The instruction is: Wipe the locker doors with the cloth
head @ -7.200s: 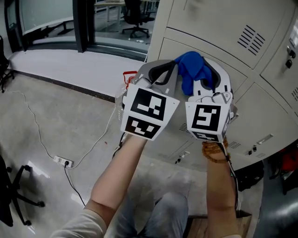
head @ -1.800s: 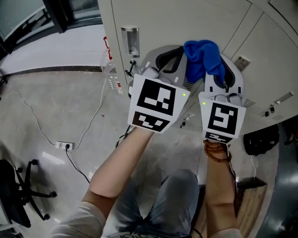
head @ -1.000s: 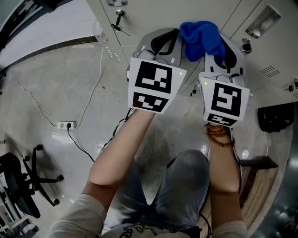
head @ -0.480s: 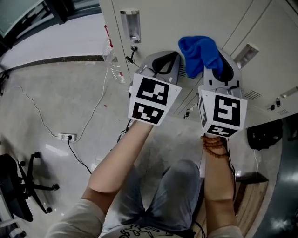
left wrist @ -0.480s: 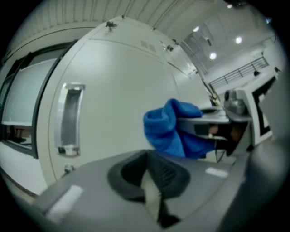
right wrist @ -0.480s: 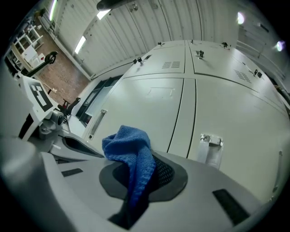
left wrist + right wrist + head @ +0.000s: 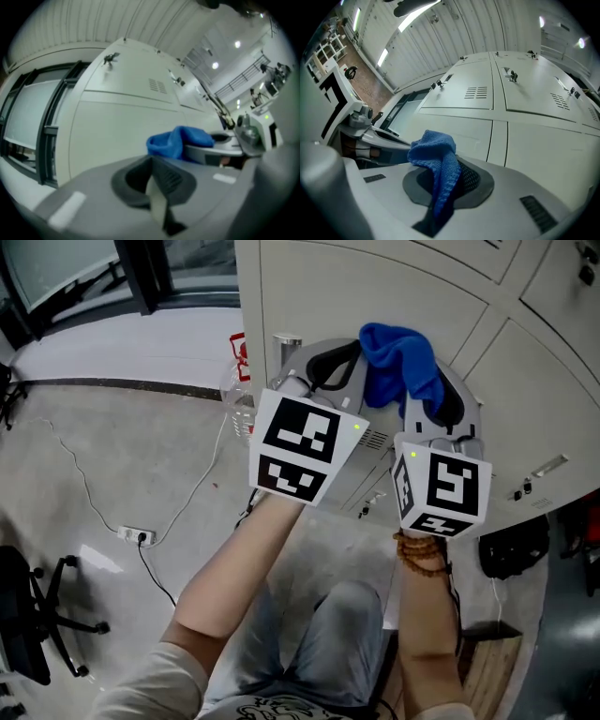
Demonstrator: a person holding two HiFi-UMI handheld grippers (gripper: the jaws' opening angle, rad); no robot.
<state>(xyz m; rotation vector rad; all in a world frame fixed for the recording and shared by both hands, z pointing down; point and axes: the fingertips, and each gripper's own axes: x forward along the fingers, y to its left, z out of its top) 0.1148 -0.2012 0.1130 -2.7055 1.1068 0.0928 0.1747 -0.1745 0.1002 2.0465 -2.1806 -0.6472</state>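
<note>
Cloth (image 7: 401,354) pinched in right claw (image 7: 429,381), left claw (image 7: 325,367) pressed together, cream locker doors (image 7: 375,287), grey floor (image 7: 112,474)

The right gripper (image 7: 439,401) holds a bunched blue cloth (image 7: 398,357) up at the pale locker doors (image 7: 375,292), with the left gripper (image 7: 326,360) raised just beside it before the same doors, while a white power strip (image 7: 133,536) lies on the floor well left of them.

The cloth (image 7: 401,360) sits in the jaws of the right gripper (image 7: 433,388), left gripper (image 7: 330,360) just beside, before the locker doors (image 7: 375,287).
</note>
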